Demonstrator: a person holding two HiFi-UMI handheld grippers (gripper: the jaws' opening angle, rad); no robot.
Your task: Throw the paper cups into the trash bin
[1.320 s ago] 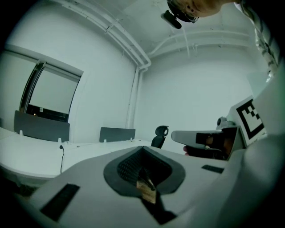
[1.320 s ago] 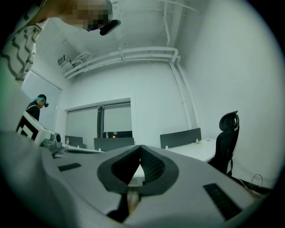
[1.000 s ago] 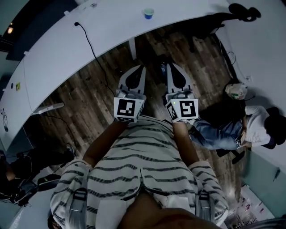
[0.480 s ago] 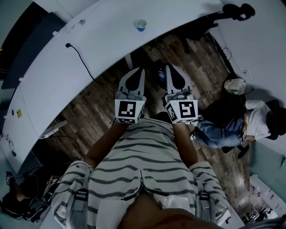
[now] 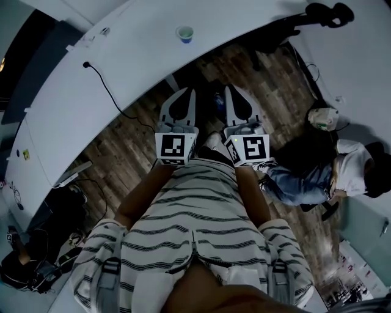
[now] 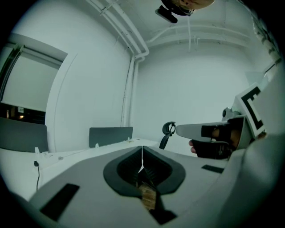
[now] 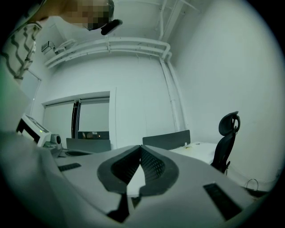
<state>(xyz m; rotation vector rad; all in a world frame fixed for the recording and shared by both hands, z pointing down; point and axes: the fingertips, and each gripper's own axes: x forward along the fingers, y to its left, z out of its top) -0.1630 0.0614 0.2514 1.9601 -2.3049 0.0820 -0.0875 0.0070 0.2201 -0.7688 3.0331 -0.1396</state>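
In the head view, both tools are held side by side at the centre of the frame, above a wooden floor and ahead of the wearer's striped shirt. The left tool is closed: in its own view the two jaws are pressed together along a thin seam, and nothing is held between them. The right tool is closed as well; in its own view the jaw tips are seen to meet, and no object is gripped.

The paper cup is found at the upper centre of the head view, standing upright on the white worktop with its open mouth upward, well apart from both tools. A black cable is laid across the worktop to the left of the cup and drops over its edge.

At the upper right of the head view a dark office chair is placed beside the worktop. At the right edge a seated person in jeans is seen on the floor.

In the left tool's view, the right tool and the hand holding it are shown at the right. A dark divider panel is set at the far side of the worktop, left of centre.
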